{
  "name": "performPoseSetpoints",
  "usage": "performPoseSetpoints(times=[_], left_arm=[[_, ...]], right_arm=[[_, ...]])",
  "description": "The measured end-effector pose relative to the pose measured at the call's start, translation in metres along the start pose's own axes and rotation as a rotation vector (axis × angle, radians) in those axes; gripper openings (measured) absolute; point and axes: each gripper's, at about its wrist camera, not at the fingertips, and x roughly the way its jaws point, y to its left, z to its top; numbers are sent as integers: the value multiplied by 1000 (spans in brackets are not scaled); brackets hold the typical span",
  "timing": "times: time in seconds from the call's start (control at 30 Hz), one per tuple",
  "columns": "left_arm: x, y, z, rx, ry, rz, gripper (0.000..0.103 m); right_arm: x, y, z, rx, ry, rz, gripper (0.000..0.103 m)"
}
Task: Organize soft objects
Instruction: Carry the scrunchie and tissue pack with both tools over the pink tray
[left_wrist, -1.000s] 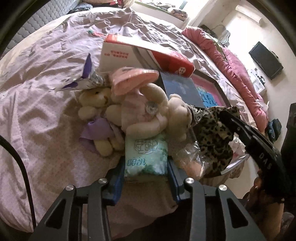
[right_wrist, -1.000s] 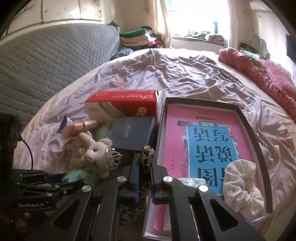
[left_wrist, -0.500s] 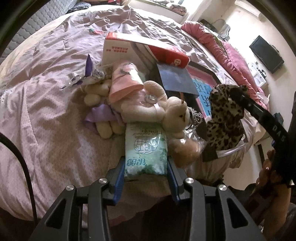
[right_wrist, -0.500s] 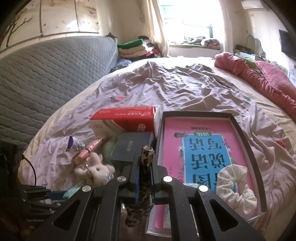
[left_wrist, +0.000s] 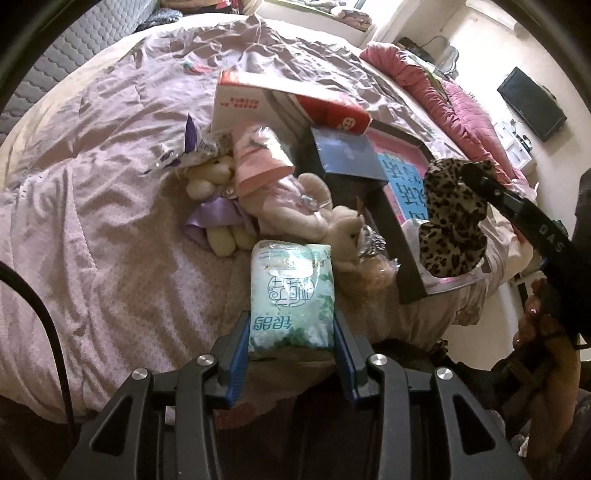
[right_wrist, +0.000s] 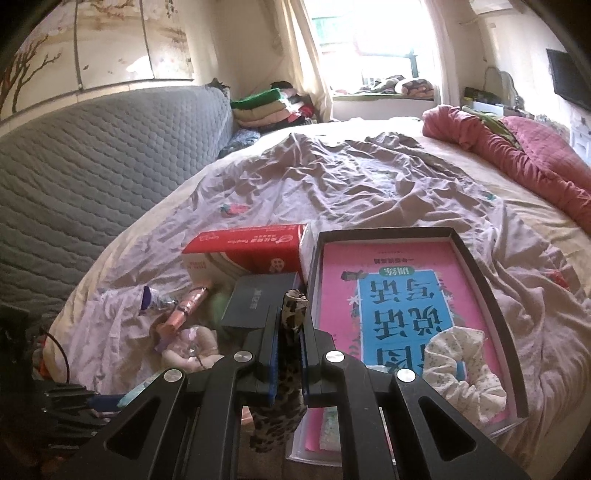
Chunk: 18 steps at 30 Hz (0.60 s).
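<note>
My left gripper is shut on a green and white tissue pack, held above the near edge of the bed. Beyond it lie two cream plush toys and a pink pouch. My right gripper is shut on a leopard-print scrunchie, which hangs below the jaws; the scrunchie shows again at the right of the left wrist view, lifted over the black tray's corner. In that black tray lie a pink and blue book and a white floral scrunchie.
A red and white box and a dark blue box stand left of the tray on the rumpled lilac sheet. A red quilt lies along the right. A grey padded headboard rises at left. A hand grips the right tool.
Both grippers have risen and drawn back from the pile, each keeping its hold. The leopard scrunchie has come up off the bed and hangs free.
</note>
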Motion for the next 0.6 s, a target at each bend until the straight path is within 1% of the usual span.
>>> performPoseSetpoints(times=[0.2,0.3,0.33,0.4,0.5,0.6], left_arm=[[-25,-11,1,23,-69,1,41],[-35,-17,6,20,-98,-25,41],[-38,-21,8,28,-109,-22,41],[-42,-32,13,51,-127,-8,41],[-44,-49,18,67,-131,-39,41],[-44,-72,24,115,-142,-34,41]], right_arm=[[-11,-4,1,14,-22,7,9],[-17,-9,0,22,-30,3,9],[-20,-11,0,26,-33,3,9],[-25,-16,0,37,-43,-6,9],[-36,-27,3,57,-61,-21,9],[-46,-40,6,77,-79,-34,9]])
